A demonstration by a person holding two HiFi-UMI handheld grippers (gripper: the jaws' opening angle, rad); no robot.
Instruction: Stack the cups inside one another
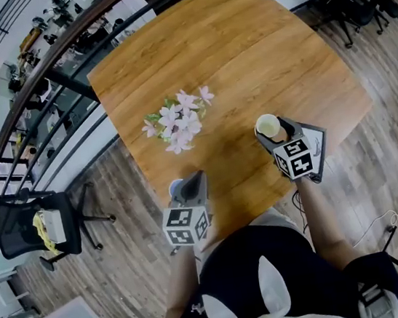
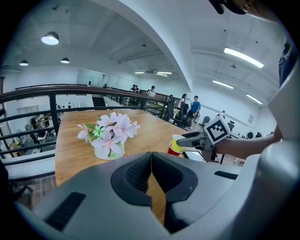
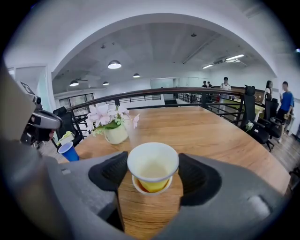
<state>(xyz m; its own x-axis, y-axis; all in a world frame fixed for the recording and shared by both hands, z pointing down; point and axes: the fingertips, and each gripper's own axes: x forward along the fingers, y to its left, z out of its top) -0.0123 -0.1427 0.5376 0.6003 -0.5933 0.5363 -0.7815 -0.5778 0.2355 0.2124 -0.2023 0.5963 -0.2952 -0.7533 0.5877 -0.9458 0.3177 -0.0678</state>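
Beside the flower pot: the yellow cup sits nested in a red cup on the person's side of the pot, off to its right in the head view.
Right gripper: its jaws stand wide and are clamped on the yellow cup, whose white rim meets both pads.
Left gripper: its jaws are pressed together with nothing between them; it is held on the person's side of the pot, at the table's near edge.
Blue cup: upright and alone, well apart from the nested pair, just beside the left gripper on the pot's near side.
Markings: black-and-white square patterns cover a marker cube on the right gripper and a second cube on the left one.
Surface: a wooden table with plain grain; the pot of pink flowers stands near its middle.
Room: an open mezzanine with a dark railing beyond the pot, a wood-plank floor and round ceiling lamps.
Surroundings: a black office chair is left of the pot beyond the table; people stand far behind it by the railing.
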